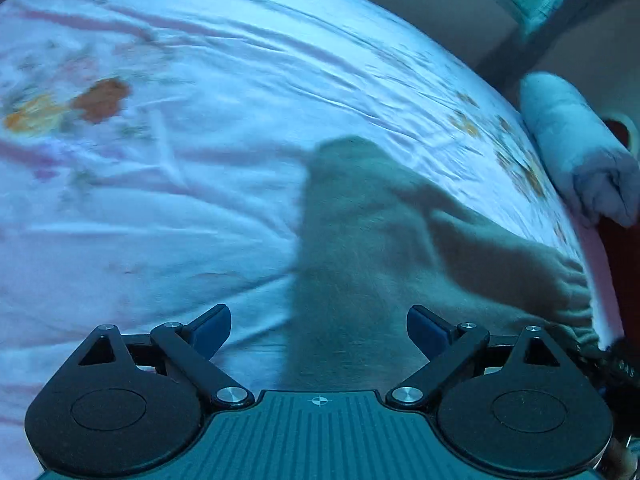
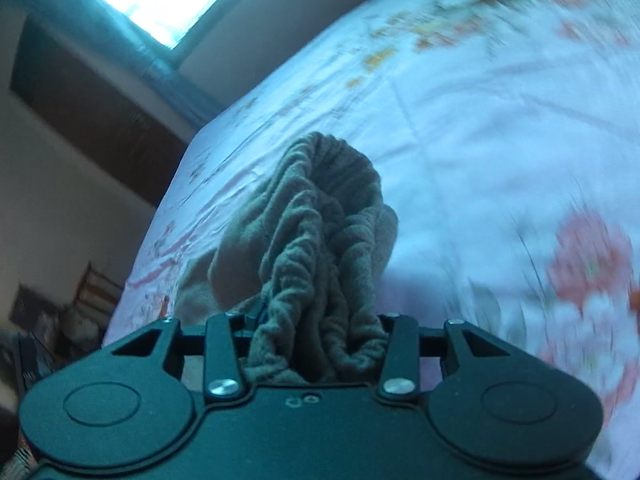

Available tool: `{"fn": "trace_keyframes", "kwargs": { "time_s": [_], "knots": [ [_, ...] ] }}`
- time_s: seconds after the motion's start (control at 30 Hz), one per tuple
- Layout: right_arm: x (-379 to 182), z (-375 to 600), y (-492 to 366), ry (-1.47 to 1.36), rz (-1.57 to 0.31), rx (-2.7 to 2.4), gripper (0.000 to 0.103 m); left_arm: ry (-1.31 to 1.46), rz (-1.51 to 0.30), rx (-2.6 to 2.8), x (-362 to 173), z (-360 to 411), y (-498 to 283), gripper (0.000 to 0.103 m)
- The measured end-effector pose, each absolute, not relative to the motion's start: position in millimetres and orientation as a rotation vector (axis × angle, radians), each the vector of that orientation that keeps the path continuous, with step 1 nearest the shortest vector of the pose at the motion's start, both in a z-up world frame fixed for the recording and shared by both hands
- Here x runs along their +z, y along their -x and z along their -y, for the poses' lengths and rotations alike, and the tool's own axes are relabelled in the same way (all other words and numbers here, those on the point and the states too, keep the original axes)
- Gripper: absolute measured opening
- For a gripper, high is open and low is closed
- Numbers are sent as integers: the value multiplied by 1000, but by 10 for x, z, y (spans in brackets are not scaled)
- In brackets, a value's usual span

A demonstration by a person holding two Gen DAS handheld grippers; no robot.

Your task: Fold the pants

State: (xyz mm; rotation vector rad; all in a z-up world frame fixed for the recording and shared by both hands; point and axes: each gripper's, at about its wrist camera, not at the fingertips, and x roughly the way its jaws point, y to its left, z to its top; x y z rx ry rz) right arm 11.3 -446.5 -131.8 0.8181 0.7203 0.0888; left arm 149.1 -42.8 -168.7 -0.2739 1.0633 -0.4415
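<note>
while bunched in the clenched right claw (image 2: pixel 316 344), pants (image 2: pixel 320 240) beneath the released left claw (image 1: pixel 319 330)

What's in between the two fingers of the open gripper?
In the left wrist view, the left gripper is open, and the grey pants lie on the bedsheet in the gap between its fingers, untouched.

Grey-olive pants (image 2: pixel 320 240) with a ribbed waistband are seen on a white bedsheet (image 1: pixel 180 208) printed with orange and pink flowers and faint pink stripes, beside a pale blue-white rolled towel (image 1: pixel 576 148).
</note>
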Motion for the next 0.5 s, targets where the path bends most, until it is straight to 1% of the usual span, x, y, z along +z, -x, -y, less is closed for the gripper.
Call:
{"fn": "trace_keyframes", "kwargs": {
  "time_s": [0.1,0.2,0.27,0.33,0.4,0.43,0.47,0.5],
  "knots": [
    [-1378,4454,-64,-849,-711,74,34,190,-1076,-422,-1802,624,-1555,95],
    [-1404,4463,-92,-859,-712,70,36,288,-1061,-485,-1912,624,-1608,97],
    [-1434,4475,-123,-855,-722,66,42,339,-1066,-578,-1970,710,-1597,96],
    [-1455,4489,-148,-854,-736,55,52,357,-1059,-614,-1984,774,-1576,94],
    [-1459,4496,-173,-850,-745,50,56,349,-1048,-592,-1980,756,-1575,65],
    [-1471,4502,-201,-843,-754,51,58,370,-1053,-584,-1993,690,-1603,58],
    [-1485,4507,-236,-835,-764,53,60,404,-1065,-577,-1999,613,-1624,47],
    [-1537,4533,-235,-828,-772,61,63,419,-1074,-583,-2003,567,-1652,43]
  ]
}}
